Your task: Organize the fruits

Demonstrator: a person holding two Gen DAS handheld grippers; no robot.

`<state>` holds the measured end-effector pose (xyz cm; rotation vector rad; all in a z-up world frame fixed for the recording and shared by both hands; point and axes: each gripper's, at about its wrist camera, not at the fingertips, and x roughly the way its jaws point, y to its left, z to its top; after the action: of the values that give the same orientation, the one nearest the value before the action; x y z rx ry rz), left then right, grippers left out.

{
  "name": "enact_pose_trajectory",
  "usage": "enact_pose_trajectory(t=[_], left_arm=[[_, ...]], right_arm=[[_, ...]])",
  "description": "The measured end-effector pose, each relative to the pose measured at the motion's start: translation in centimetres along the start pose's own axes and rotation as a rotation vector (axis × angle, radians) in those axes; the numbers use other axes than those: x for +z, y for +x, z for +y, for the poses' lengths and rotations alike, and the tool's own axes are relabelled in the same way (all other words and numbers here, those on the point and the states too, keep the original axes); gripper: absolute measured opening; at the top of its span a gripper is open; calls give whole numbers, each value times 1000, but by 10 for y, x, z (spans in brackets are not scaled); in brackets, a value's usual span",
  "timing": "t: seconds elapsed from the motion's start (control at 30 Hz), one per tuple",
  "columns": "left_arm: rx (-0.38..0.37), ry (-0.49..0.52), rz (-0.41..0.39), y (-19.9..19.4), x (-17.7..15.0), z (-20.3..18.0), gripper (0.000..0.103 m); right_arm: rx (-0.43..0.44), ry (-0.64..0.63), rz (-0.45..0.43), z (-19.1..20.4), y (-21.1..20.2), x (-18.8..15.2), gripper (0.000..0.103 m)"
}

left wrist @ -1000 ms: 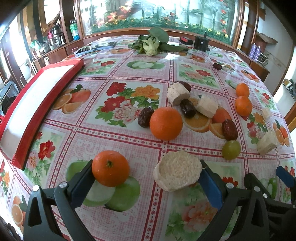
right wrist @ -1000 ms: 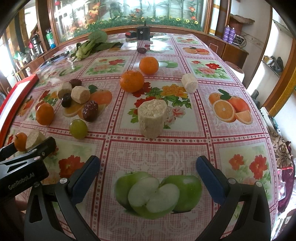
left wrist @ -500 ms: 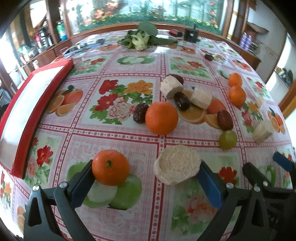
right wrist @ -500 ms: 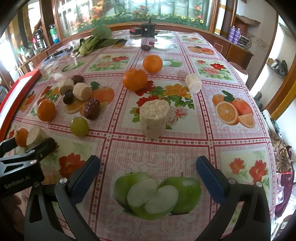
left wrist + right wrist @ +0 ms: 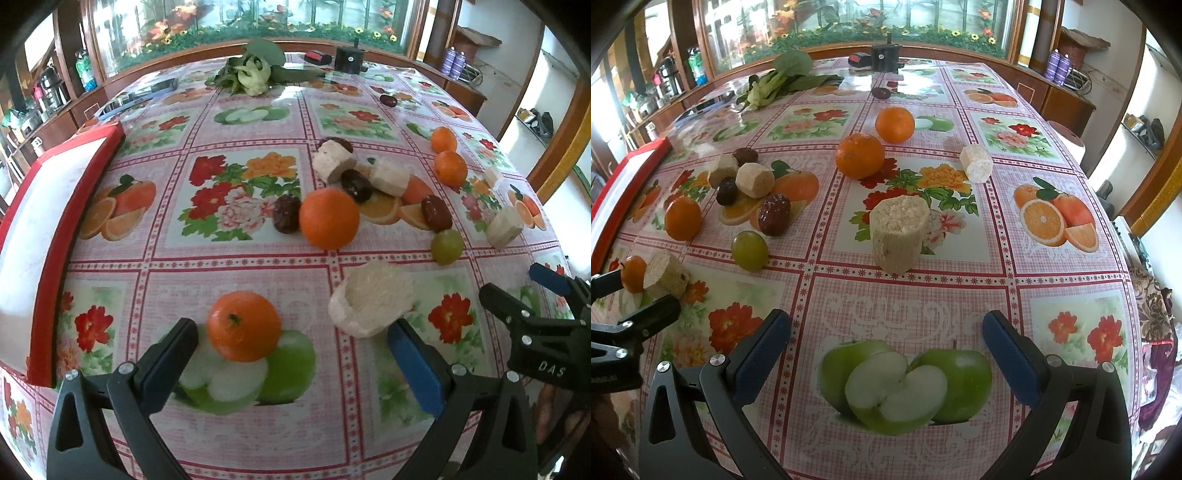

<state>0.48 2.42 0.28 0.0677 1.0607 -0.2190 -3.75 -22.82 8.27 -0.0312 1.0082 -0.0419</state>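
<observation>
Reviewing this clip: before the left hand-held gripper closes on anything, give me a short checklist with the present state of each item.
1. Left hand-held gripper open: ok, jaws spread wide.
2. Nearest orange between the jaws: ok, but it sits close to the left finger, not centred.
3. Pale cut chunk out of the closing path: not ok, it lies at the right finger's tip.
4. Right hand-held gripper open and holding nothing: ok.
5. Red tray within view to receive fruit: ok, at the table's left edge.
6. Finger pads touching the tablecloth: cannot tell.
</observation>
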Motion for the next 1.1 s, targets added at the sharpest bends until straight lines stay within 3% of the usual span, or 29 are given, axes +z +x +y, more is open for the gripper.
enact_pose_trajectory(t=[0.37, 0.8, 0.97, 1.1], left_arm=[[-36, -11, 31, -2, 1, -6, 103], [41, -39, 8, -2, 1, -19, 103], [25, -39, 5, -5, 2, -17, 103], [-33, -39, -15, -15, -1, -10, 103]], right_arm=[[1, 2, -5, 0, -1, 0, 103], [1, 3, -4, -1, -2, 0, 103], [2, 3, -4, -1, -2, 0, 103], [2, 3, -4, -1, -1, 0, 103]])
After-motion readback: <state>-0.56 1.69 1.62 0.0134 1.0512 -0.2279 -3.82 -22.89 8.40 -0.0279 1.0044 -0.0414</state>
